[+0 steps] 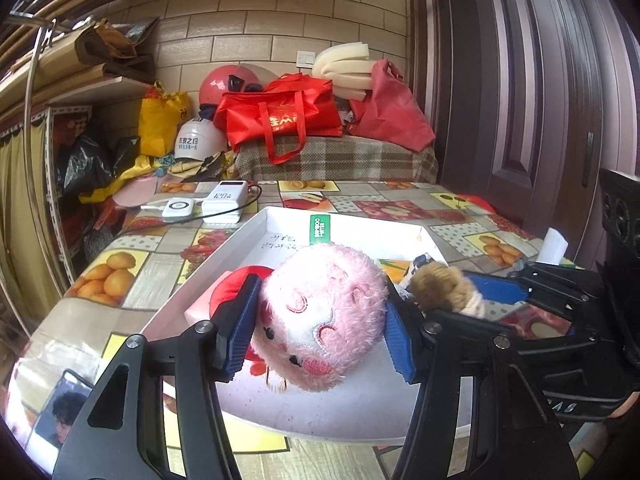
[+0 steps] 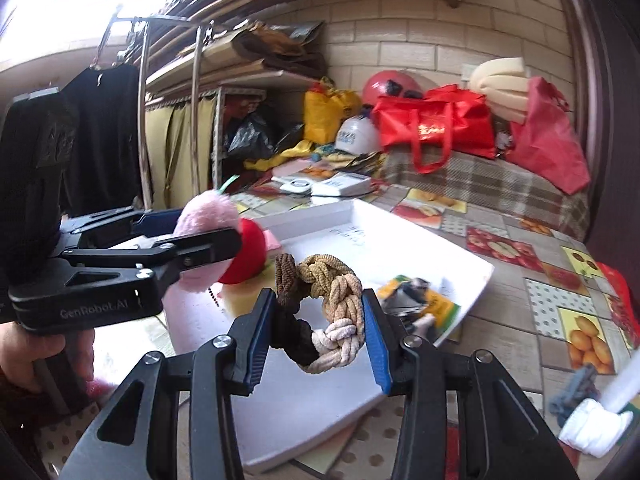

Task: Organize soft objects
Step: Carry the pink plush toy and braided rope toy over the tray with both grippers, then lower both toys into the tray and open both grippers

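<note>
The left hand-held gripper clamps a pink plush toy between its blue pads, one pad pressed into each side of the fuzzy head, whose embroidered face tilts toward the camera. The right hand-held gripper grips a braided hair tie in brown, tan and cream strands, its pads pinching the loop from both sides. Both soft things hang above a white tray that lies just ahead of the fingers on the tabletop, which wears a fruit-print cloth.

In the left wrist view the hair tie shows just right of the plush, apart from it. Behind the left gripper's near finger, a red round plush sits in the tray beside a pink pad. Past the right gripper's fingers, a crumpled snack packet lies in the tray's far right corner, and a green label rests near the tray's far wall.

Beyond the tray, two white power banks with a cable lie on the tabletop. Farther off, a red tote bag, helmets and foam pads pile on a plaid-covered bench against the brick wall.
</note>
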Tool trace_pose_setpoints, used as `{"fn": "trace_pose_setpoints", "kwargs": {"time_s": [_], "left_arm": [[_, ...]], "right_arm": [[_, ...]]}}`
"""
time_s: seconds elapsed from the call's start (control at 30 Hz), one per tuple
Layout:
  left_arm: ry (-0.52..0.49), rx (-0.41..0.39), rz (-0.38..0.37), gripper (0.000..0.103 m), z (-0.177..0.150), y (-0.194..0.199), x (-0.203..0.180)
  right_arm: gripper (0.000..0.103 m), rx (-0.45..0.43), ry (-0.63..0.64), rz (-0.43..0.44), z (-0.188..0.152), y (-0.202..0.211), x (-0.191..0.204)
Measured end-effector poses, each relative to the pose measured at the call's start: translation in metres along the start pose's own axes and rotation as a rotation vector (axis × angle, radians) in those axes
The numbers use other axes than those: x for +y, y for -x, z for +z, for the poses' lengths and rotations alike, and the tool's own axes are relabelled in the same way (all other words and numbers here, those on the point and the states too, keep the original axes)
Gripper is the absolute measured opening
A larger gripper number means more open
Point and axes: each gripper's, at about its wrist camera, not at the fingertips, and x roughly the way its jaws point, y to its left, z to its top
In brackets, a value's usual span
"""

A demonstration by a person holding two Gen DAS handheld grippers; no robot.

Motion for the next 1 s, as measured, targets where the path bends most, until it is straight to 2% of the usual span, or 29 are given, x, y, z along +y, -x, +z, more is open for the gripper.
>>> {"fn": "trace_pose_setpoints", "kwargs": {"time_s": [0.13,0.33,0.57,0.73,1.0], "left_arm": [[-0.056,0.014,0.004,0.058,0.004,-0.014,-0.005],[-0.086,0.015,0.009,0.058,0.009,-0.028,-0.007],[-0.03,0.006,0.032,0.059,0.018,-0.046,0.002],[-0.01,0.018,0.062,0.059,0.023,-0.062,-0.001],[0.029,0.029,0.083,0.059,0.024,-0.065,0.004]], "right_arm": [[0.042,0.076,-0.019,0.017,0.004,-0.024,-0.002],[0.042,0.129,-0.077,-0.002,0.007,-0.043,-0.017],[0.042,0.117,-0.112,-0.078,0.015,-0.056,-0.032],[0.042,0.115,-0.134,-0.085,0.015,-0.058,-0.037],[0.044,0.086,-0.096,-0.091,0.016,-0.054,-0.03]]}}
